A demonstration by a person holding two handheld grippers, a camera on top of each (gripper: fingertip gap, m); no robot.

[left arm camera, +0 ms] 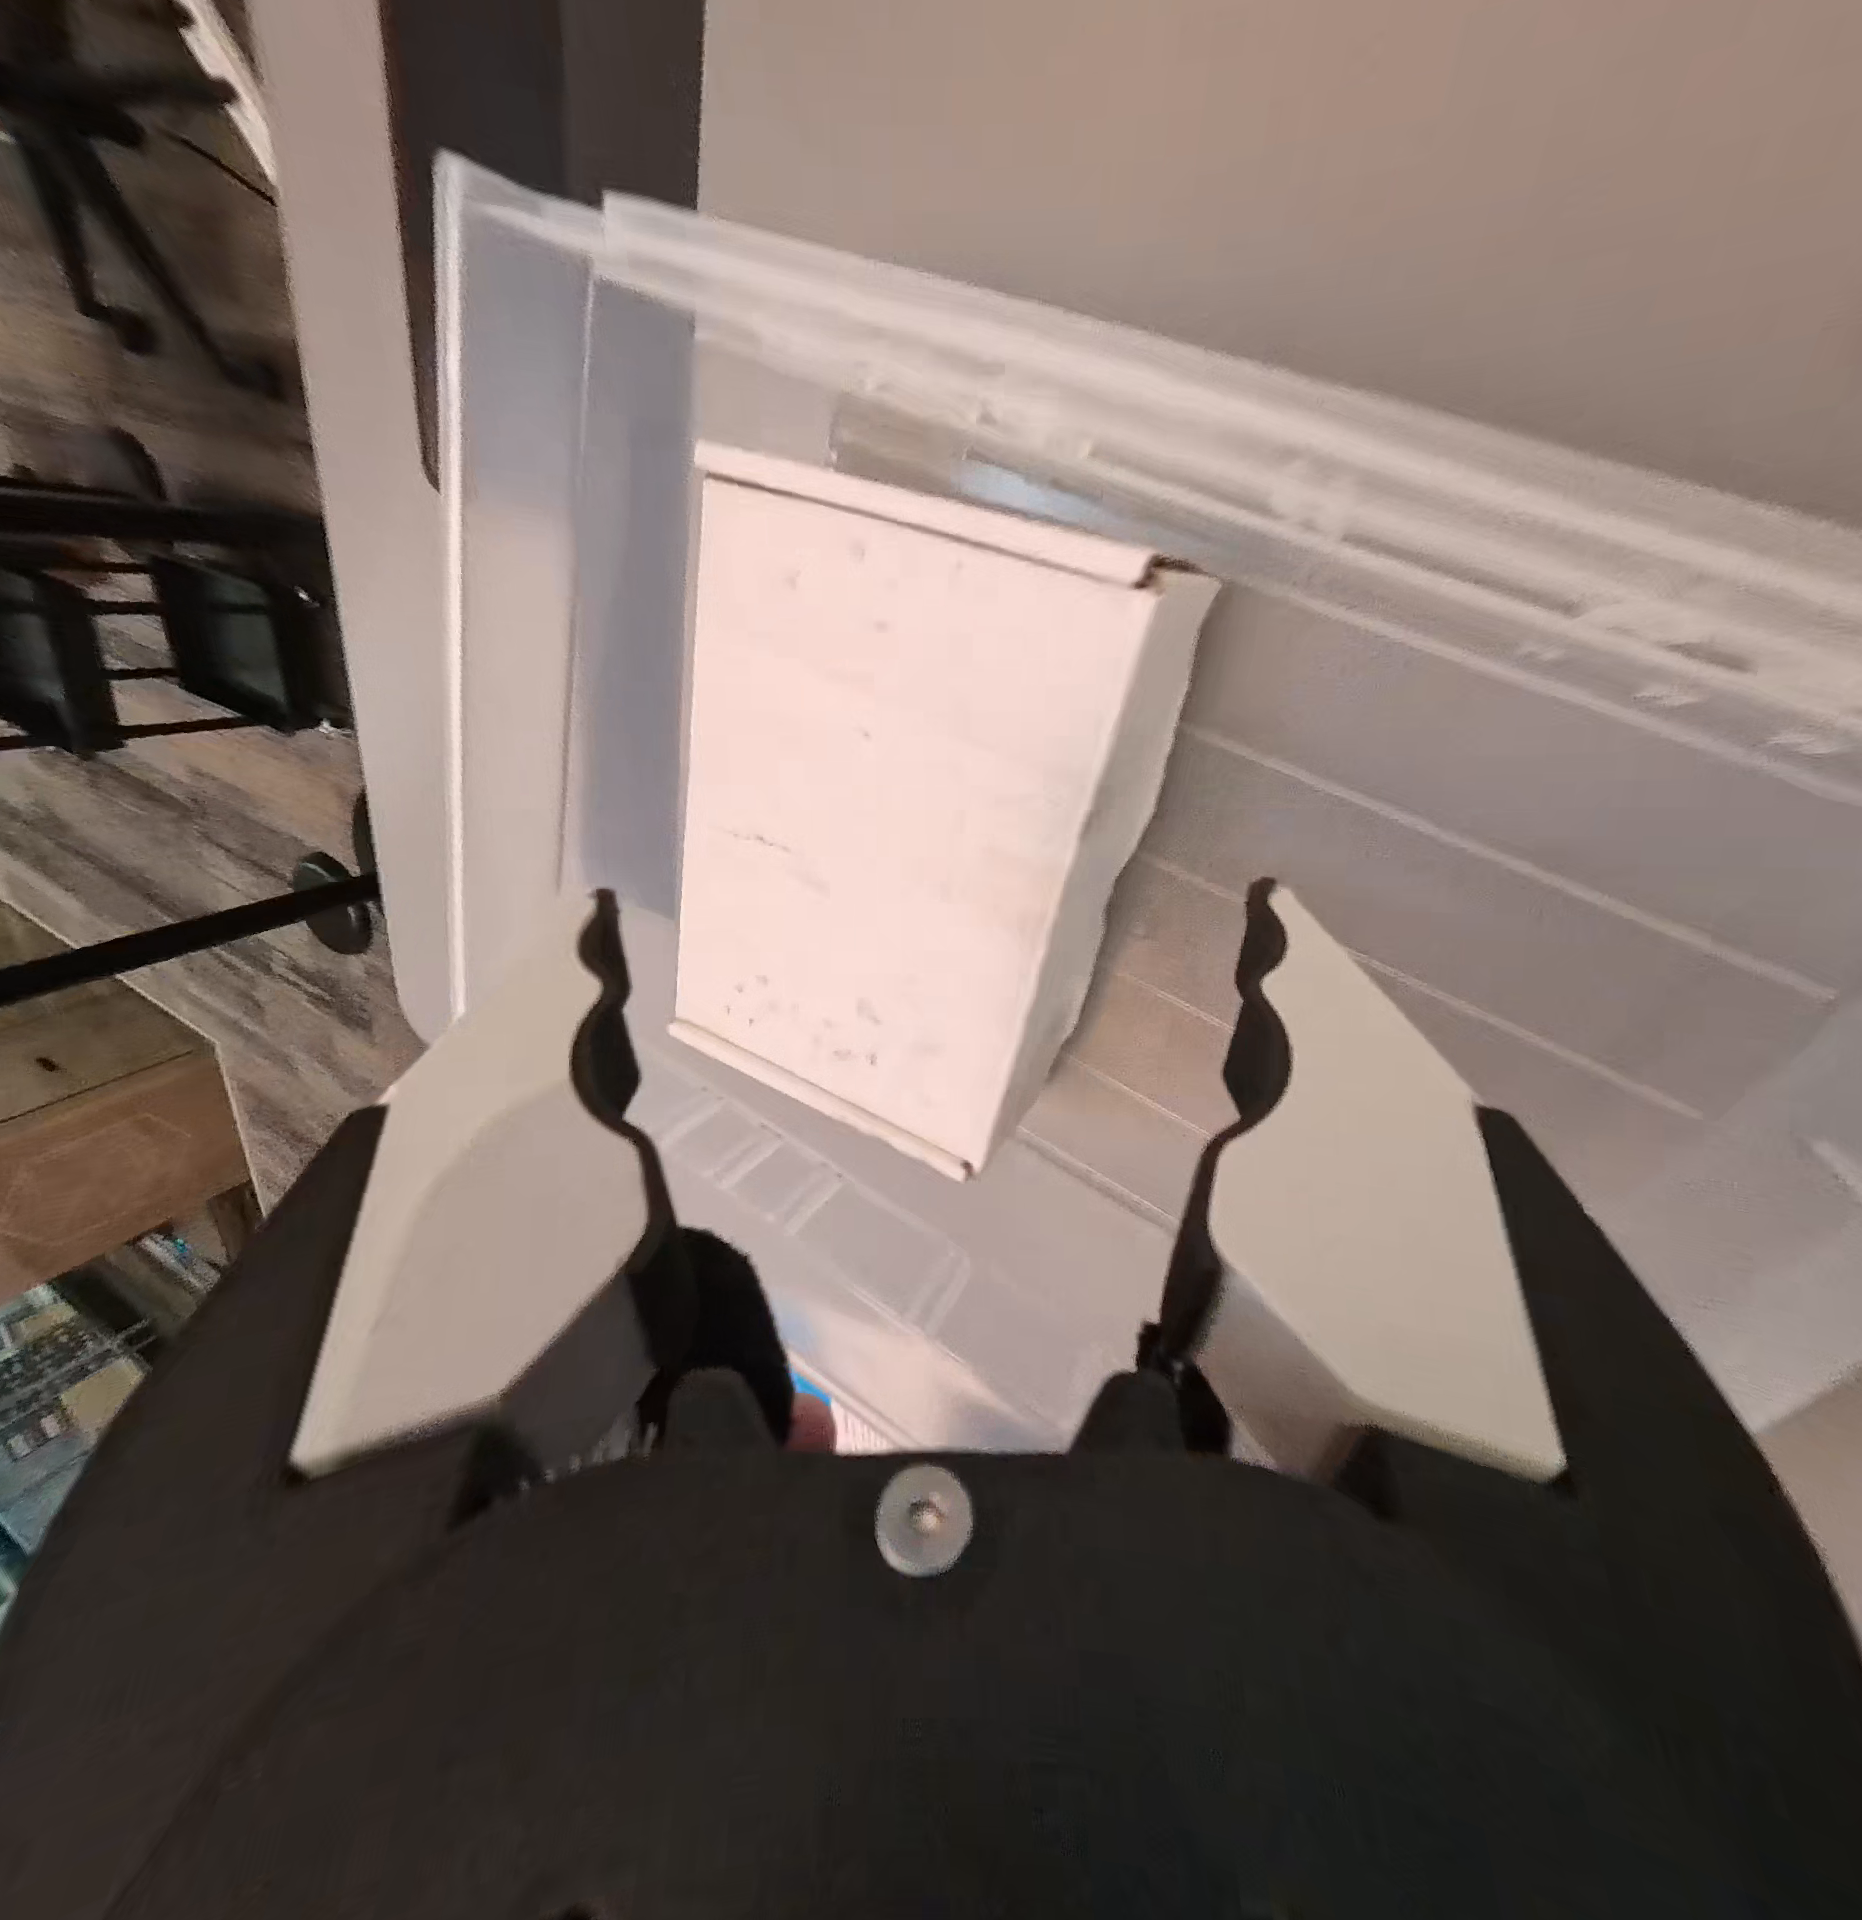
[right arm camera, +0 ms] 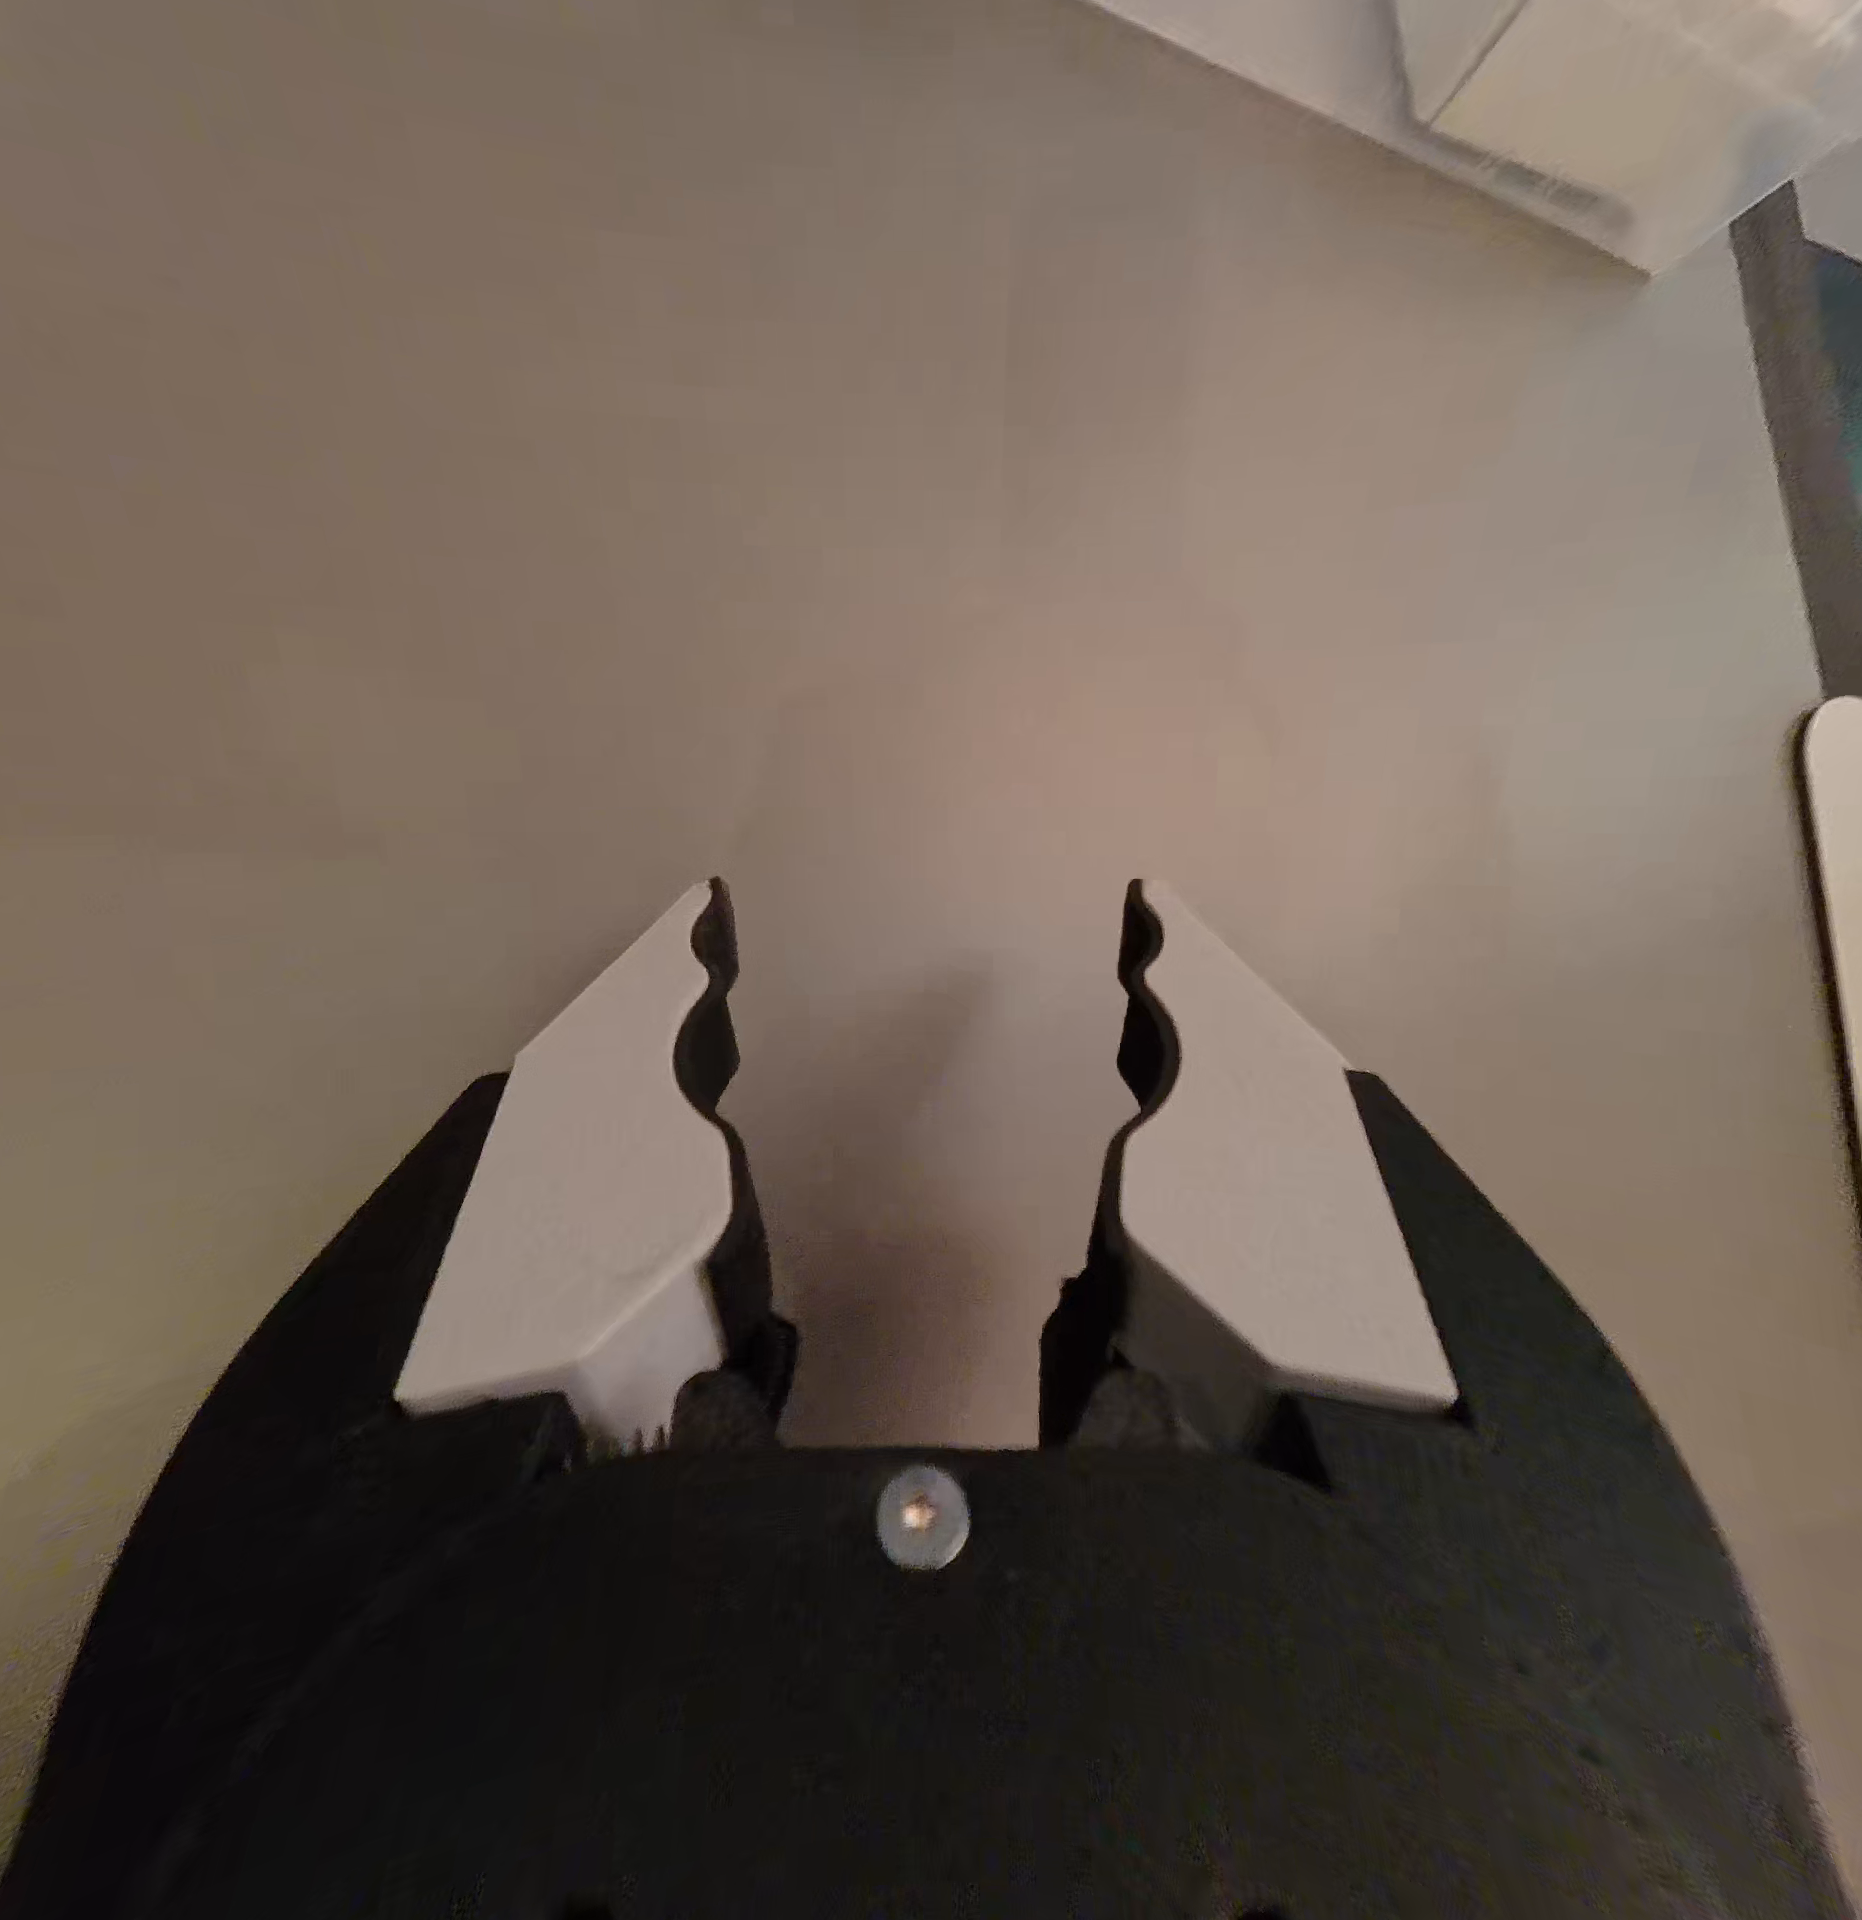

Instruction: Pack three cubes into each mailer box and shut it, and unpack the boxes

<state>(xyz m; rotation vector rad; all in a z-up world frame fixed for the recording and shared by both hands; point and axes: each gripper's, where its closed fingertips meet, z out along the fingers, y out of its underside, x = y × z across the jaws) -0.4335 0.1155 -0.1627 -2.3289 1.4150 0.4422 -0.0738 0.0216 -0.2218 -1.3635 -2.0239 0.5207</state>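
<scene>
Inside clear bin (left arm camera: 1426, 790): shut mailer box (left arm camera: 906, 790); both jaws apart.

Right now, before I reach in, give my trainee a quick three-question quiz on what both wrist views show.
1. True or false: the left gripper is shut on the mailer box.
2. What holds the box? A) a clear bin B) a wire basket C) a drawer
3. Fill in: under the right gripper lies only bare ____.

Key: 1 false, its fingers are spread and hold nothing; 2 A; 3 table.
</scene>
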